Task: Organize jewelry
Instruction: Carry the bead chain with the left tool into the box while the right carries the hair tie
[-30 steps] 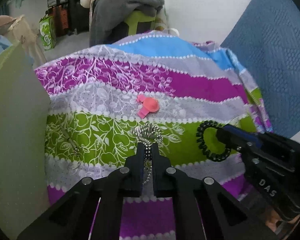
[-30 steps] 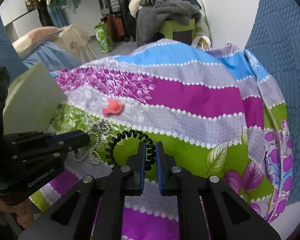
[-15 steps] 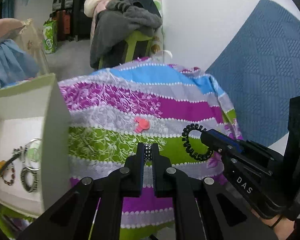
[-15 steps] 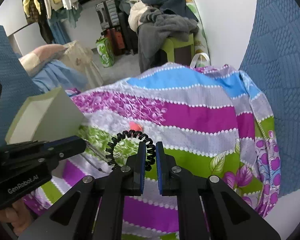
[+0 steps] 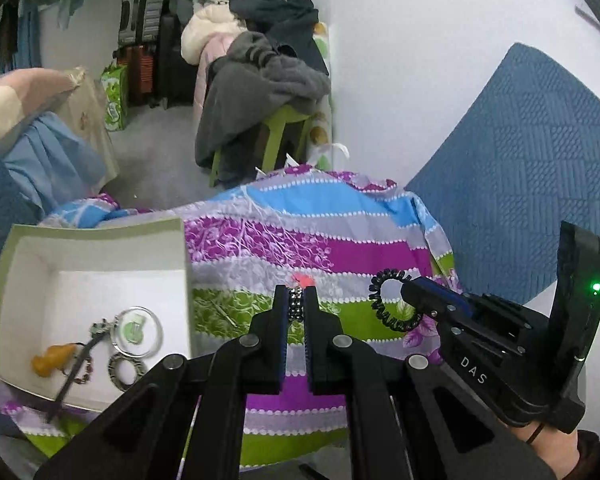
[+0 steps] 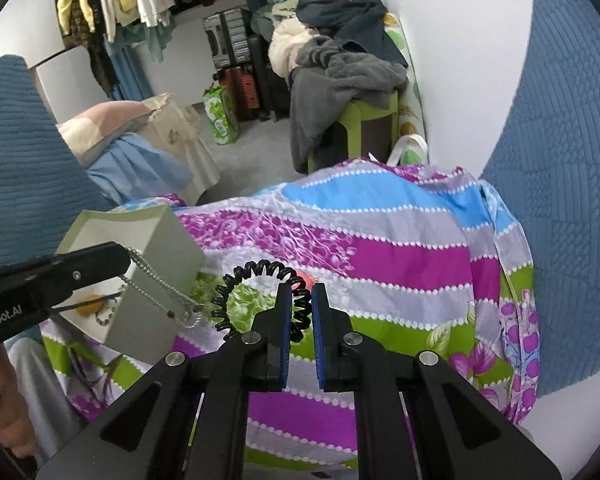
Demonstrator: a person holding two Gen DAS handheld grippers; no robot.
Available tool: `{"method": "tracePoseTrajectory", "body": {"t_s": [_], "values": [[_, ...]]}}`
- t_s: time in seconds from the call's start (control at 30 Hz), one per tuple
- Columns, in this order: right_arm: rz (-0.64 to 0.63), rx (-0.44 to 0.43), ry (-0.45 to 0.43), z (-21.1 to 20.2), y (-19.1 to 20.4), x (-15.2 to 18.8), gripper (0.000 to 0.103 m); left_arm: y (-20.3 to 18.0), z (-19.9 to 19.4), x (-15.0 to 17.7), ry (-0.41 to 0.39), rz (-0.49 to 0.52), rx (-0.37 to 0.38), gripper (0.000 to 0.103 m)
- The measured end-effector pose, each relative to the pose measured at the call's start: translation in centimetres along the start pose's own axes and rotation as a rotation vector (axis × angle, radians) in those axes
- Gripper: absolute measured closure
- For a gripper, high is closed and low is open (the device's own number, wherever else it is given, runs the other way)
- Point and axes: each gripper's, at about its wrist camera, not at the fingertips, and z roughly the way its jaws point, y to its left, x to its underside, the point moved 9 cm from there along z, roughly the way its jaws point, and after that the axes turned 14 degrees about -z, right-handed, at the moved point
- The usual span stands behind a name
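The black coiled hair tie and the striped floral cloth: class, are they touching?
Apart. The right wrist view shows the black coiled hair tie pinched in the right gripper, its loop raised above the striped floral cloth.

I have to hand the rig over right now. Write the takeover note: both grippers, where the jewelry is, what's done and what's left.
Left gripper: shut on the silver bead chain, which hangs beside the open white cardboard box.
Right gripper: shut on the black spiral coil band, held above the striped floral cloth.
Done: the box already holds a clear round keyring, a patterned ring, an orange charm and other small pieces.
Left: drop the chain and the coil band into the box, then fetch the small pink piece lying on the cloth.
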Motion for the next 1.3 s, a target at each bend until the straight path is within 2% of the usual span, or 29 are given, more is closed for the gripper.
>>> {"method": "tracePoseTrajectory", "body": {"t_s": [0.4, 0.7, 0.83, 1.03, 1.3], "values": [[-0.051, -0.016, -0.082, -3.2, 3.6, -7.0, 0.095, 2.0, -5.1, -3.8, -0.065, -0.002, -0.021, 0.098], [-0.096, -0.053, -0.111, -3.5, 8.4, -11.2, 0.095, 6.6, -9.8, -7.4, -0.135, -0.021, -0.064, 0.098], [-0.109, -0.078, -0.106, -2.6, 10.6, -11.7, 0.095, 9.2, -11.0, -8.0, -0.147, -0.041, -0.087, 0.098], [-0.129, -0.092, -0.095, -1.2, 13.7, -11.5, 0.095, 13.0, -10.6, -7.7, -0.134, -0.063, -0.122, 0.098], [-0.121, -0.124, 0.003, 2.7, 16.1, -8.0, 0.095, 16.4, -8.1, -5.5, -0.096, -0.089, -0.139, 0.098]]}}
